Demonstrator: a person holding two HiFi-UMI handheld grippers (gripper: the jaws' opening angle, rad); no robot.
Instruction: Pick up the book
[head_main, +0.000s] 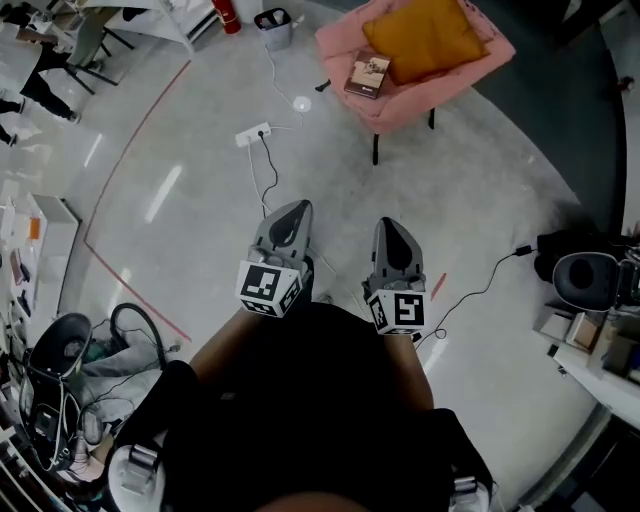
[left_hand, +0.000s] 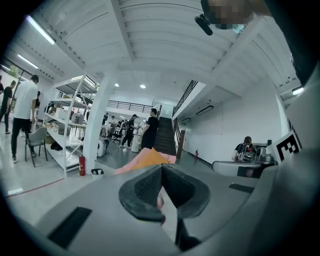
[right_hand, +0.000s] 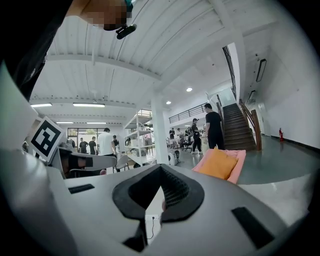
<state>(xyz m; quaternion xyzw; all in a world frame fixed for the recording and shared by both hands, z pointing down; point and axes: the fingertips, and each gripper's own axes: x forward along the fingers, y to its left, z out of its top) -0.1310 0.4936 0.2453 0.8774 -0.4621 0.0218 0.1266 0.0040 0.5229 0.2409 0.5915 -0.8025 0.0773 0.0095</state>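
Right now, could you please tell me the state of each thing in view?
book: closed, lying flat on the pink armchair seat
orange cushion: propped on the armchair
left gripper: shut, empty
right gripper: shut, empty
power strip: on the floor, cable plugged in

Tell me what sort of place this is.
Probably an open-plan workshop or lab hall: metal shelving racks, a staircase up to a railed upper level, and a power strip lying on the polished floor.

Book (head_main: 368, 75) on armchair (head_main: 410, 100) seat, left of cushion (head_main: 425, 38); power strip (head_main: 253, 133) on floor (head_main: 480, 190) nearby.
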